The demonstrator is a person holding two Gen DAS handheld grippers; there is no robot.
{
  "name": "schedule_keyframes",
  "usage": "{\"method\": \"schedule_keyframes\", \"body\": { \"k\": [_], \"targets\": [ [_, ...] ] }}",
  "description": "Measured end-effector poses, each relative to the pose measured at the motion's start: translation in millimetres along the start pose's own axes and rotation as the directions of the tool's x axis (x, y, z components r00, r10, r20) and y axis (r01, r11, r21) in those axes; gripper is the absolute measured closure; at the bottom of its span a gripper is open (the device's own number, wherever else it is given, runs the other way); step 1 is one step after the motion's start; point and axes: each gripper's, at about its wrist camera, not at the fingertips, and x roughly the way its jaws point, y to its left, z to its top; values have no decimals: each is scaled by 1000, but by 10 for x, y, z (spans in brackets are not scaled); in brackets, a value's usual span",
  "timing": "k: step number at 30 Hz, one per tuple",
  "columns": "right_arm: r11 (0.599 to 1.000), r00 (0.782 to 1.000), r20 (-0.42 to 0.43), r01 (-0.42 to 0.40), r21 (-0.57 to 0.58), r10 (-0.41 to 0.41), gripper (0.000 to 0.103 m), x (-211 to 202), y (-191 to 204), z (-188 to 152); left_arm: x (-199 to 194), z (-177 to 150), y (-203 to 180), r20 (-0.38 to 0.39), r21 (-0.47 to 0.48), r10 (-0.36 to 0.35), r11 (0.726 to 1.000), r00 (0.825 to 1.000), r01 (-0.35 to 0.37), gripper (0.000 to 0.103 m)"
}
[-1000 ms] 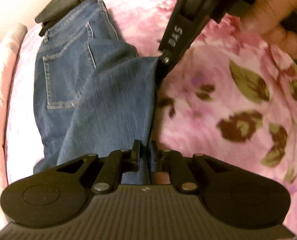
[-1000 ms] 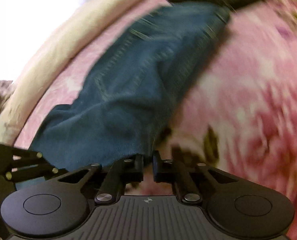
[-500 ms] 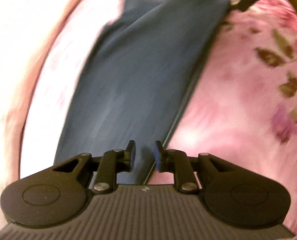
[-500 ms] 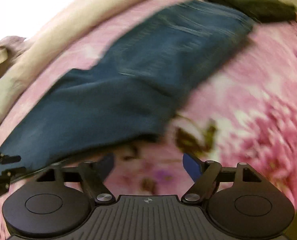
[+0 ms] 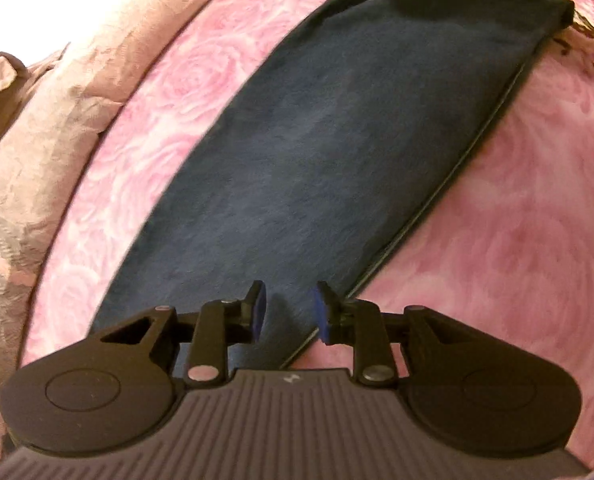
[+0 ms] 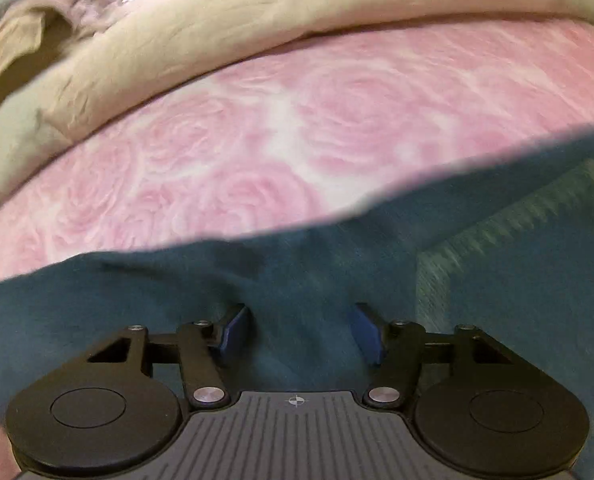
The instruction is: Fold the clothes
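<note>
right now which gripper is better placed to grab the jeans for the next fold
Probably the left gripper: its open jaws straddle the long side edge of the jeans. The right gripper, also open, hovers over flat denim with no edge between its jaws.

A bedroom at home.
The work surface was a bed (image 6: 281,136) spread with a pink rose-patterned blanket (image 5: 517,216), a rumpled beige quilt (image 6: 297,12) bunched along its far edge, jeans (image 5: 337,140) lying across it.

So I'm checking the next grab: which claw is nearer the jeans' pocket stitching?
Right. The right claw hangs open over the jeans beside the pocket stitching; the left claw is open over plain denim.
</note>
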Motion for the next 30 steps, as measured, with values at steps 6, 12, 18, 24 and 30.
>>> {"method": "schedule_keyframes", "body": {
  "k": [6,12,18,24,30],
  "targets": [
    [985,999,43,-22,-174,30,42,-44,-178,-1,144,498,-209,86,39,-59,998,995,56,81],
    [992,992,107,82,-101,-71,55,-333,-803,75,406,1477,-265,227,30,-139,990,964,136,81],
    [999,993,114,38,-16,-36,41,-484,-1156,46,893,1750,-65,149,-54,-174,982,973,184,74],
    [986,981,179,51,158,-80,29,-594,-1491,68,884,1154,446,8,-154,-60,986,998,60,74],
    [990,989,102,97,99,-107,29,-507,-1430,46,781,502,767,-101,-282,1,959,995,-30,73]
  ]
}}
